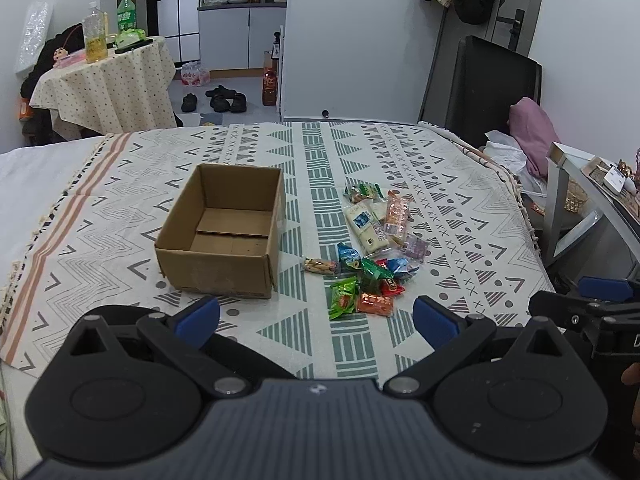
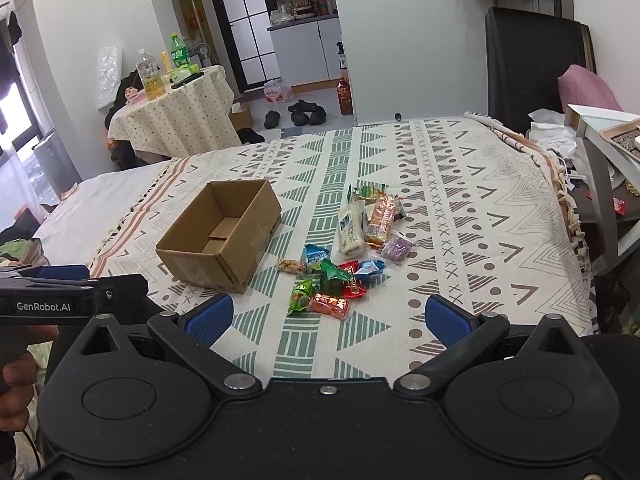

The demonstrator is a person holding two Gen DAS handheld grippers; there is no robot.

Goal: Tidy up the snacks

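An open, empty cardboard box (image 1: 224, 232) (image 2: 222, 236) stands on a patterned cloth (image 1: 320, 152) (image 2: 460, 200). To its right lies a loose pile of several wrapped snacks (image 1: 372, 248) (image 2: 352, 256): a white bar (image 1: 366, 226) (image 2: 351, 232), an orange bar (image 1: 397, 212) (image 2: 381, 218), a green packet (image 1: 343, 298) (image 2: 302, 298), an orange packet (image 1: 375, 303) (image 2: 330, 305). My left gripper (image 1: 316, 322) is open and empty, hovering near the cloth's front edge. My right gripper (image 2: 326, 320) is open and empty, just short of the pile.
A small round table (image 1: 104, 80) (image 2: 172, 116) with bottles stands behind on the left. A black chair (image 1: 492, 88) (image 2: 532, 64) and a cluttered side shelf (image 1: 592, 188) (image 2: 608, 148) are on the right. Shoes (image 1: 216, 100) lie on the floor beyond.
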